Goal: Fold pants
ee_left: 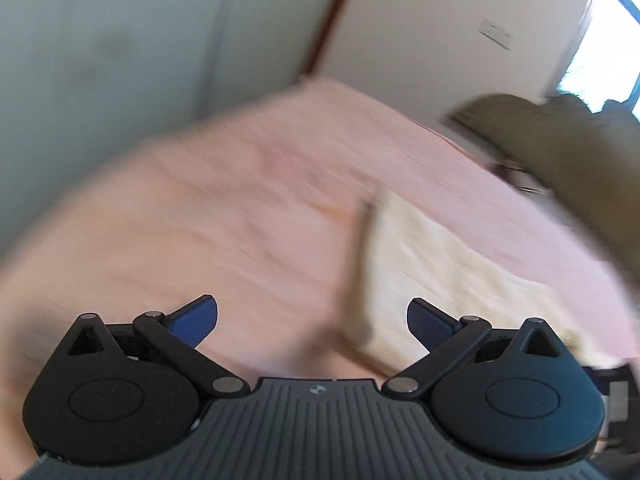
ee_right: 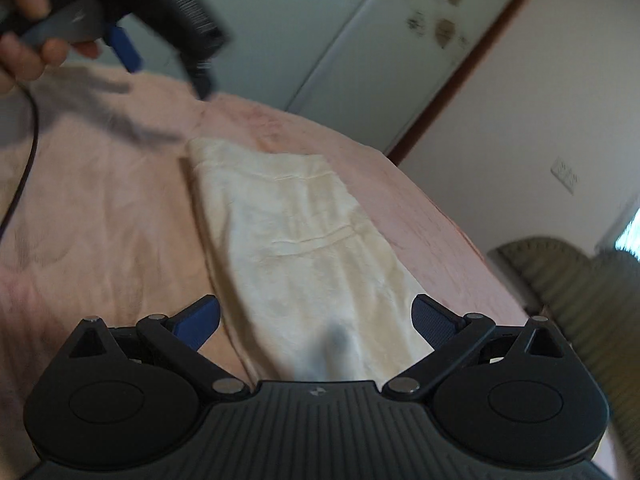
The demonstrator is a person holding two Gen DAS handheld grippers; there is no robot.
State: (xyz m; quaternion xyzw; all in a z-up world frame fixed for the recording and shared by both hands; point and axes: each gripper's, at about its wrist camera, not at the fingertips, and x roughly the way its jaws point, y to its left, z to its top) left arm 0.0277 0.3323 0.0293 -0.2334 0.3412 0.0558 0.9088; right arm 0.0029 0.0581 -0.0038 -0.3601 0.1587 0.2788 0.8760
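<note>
Cream pants [ee_right: 304,236] lie folded into a long strip on the pink bed sheet [ee_right: 100,184]. In the right wrist view my right gripper [ee_right: 316,320] is open and empty, held above the near end of the pants. In the blurred left wrist view my left gripper [ee_left: 312,320] is open and empty above the sheet, with the pants [ee_left: 432,264] to its right. The left gripper also shows in the right wrist view [ee_right: 132,46] at the upper left, held in a hand above the sheet, apart from the pants.
An olive ribbed cushion [ee_right: 580,280] lies at the bed's right side; it also shows in the left wrist view [ee_left: 560,148]. Pale wardrobe doors [ee_right: 304,20] and a wall stand behind the bed. A black cable [ee_right: 24,160] hangs at the left.
</note>
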